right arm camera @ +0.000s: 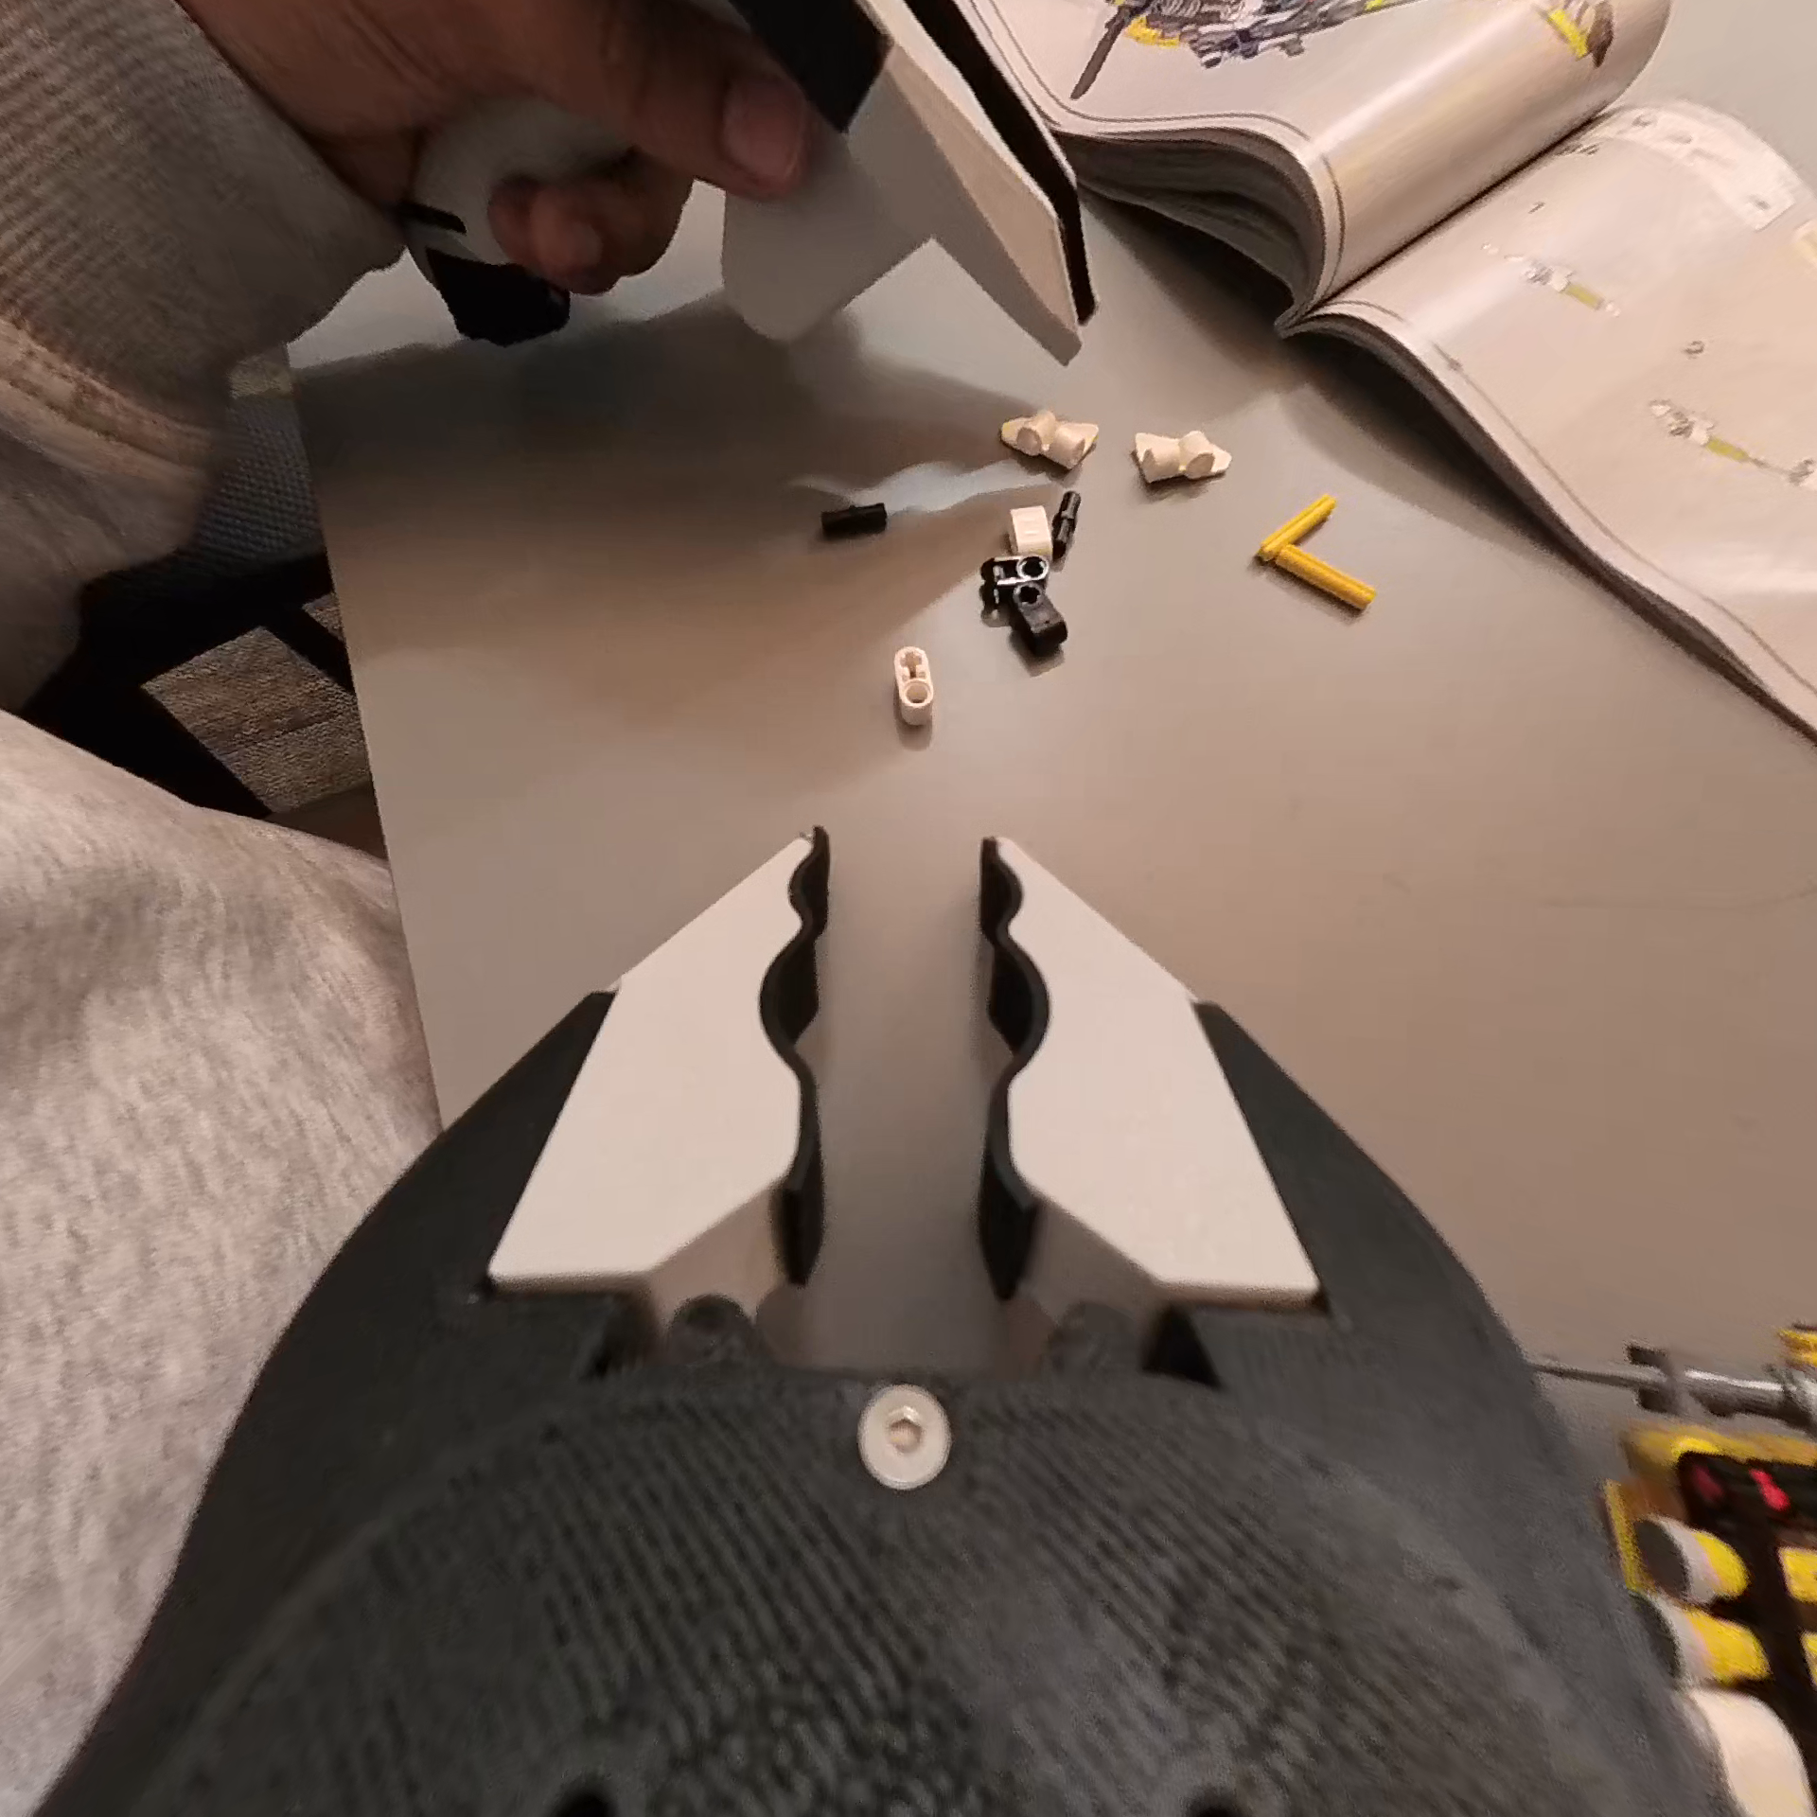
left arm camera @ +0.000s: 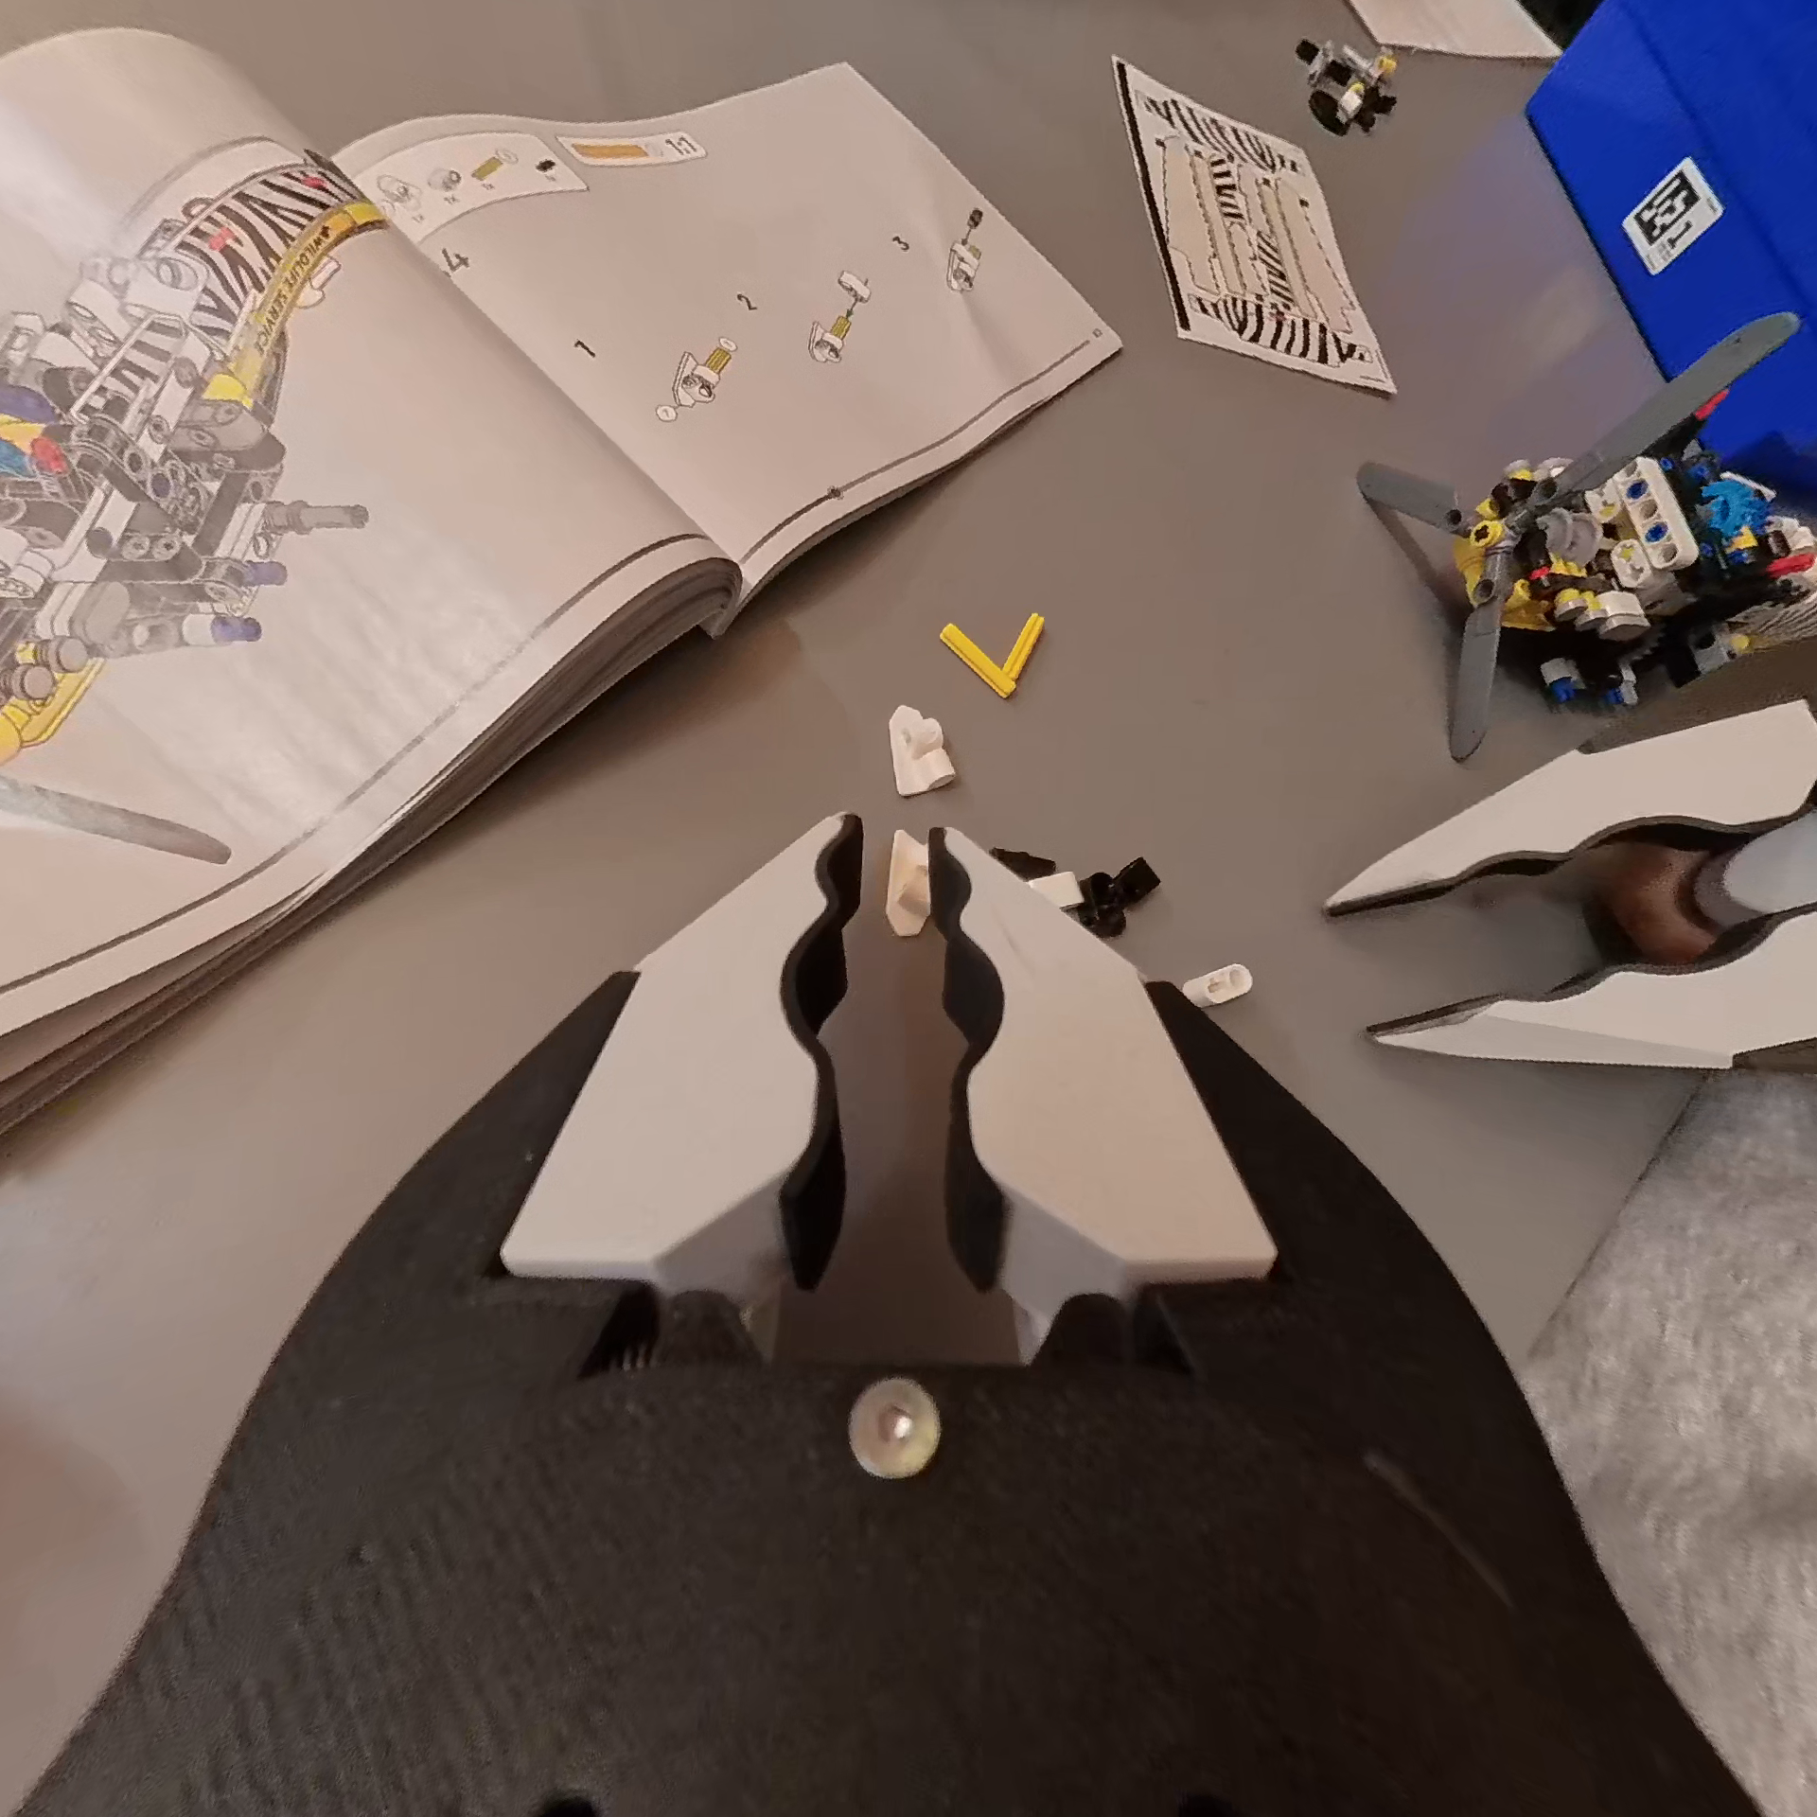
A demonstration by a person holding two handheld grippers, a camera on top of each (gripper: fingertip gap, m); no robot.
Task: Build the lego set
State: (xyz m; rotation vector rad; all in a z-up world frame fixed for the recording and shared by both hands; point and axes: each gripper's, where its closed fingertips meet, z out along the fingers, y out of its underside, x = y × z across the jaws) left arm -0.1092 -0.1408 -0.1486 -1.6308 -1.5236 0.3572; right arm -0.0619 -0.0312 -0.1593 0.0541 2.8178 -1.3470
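My left gripper (left arm camera: 897,831) hovers low over the grey table with its jaws a narrow gap apart. A small white Lego piece (left arm camera: 905,880) lies on the table, seen through that gap; the right wrist view shows it (right arm camera: 1050,438) below the left gripper (right arm camera: 1067,329), apart from it. A second white piece (left arm camera: 919,752) lies just beyond. Two yellow axles (left arm camera: 993,654) lie in a V farther on. Black connectors (left arm camera: 1111,885) and a small white connector (left arm camera: 1219,983) lie to the right. My right gripper (right arm camera: 905,846) is open and empty, short of the pieces.
An open instruction booklet (left arm camera: 492,442) covers the left. A partly built model with a grey propeller (left arm camera: 1593,560) stands at the right by a blue box (left arm camera: 1691,197). A striped sticker sheet (left arm camera: 1249,226) and a small assembly (left arm camera: 1347,84) lie far off. The table edge (right arm camera: 383,787) is near. There is about 12 cm between the tips of the two grippers. From the right gripper's tips to the small white connector (left arm camera: 1219,983) is close to 4 cm. The right camera catches it too, in the right wrist view (right arm camera: 915,687).
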